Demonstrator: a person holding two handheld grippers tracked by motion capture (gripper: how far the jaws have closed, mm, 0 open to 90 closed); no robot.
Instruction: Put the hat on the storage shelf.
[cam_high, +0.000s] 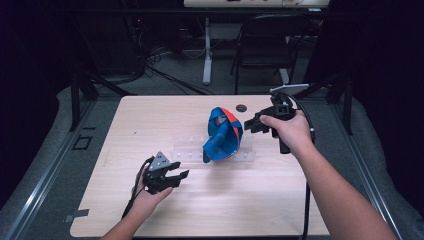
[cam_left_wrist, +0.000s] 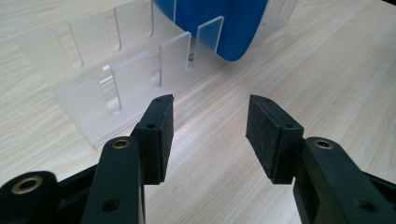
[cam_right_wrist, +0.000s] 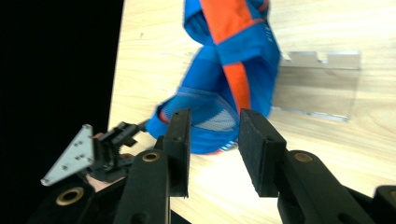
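- Wooden table (cam_high: 210, 210), pale and smooth, sits under both of the person's arms, which come in from the near edge.
- The left hand (cam_high: 150, 197) rests low on the near left part of the table. It holds the left gripper (cam_high: 175, 176), which points toward the middle.
- In the left gripper view its two black jaws are spread apart, with bare table between them and nothing pinched.
- The right arm reaches far forward on the right side. The right hand (cam_high: 290, 131) is lifted above the table and holds the right gripper (cam_high: 251, 123), which points left at the cloth.
- In the right gripper view its jaws are open too, with a gap between the pads. The cloth is just past the tips, and I cannot tell if a pad touches it.
- A clear plastic rack (cam_left_wrist: 93, 93) with slots cut in its walls lies across the middle of the table.
- A blue and orange cloth (cam_high: 223, 135) stands bunched up in the rack, toward its right end. The slots on the left end hold nothing.
- A small dark round thing (cam_high: 241, 107) lies on the table behind the cloth, apart from it.
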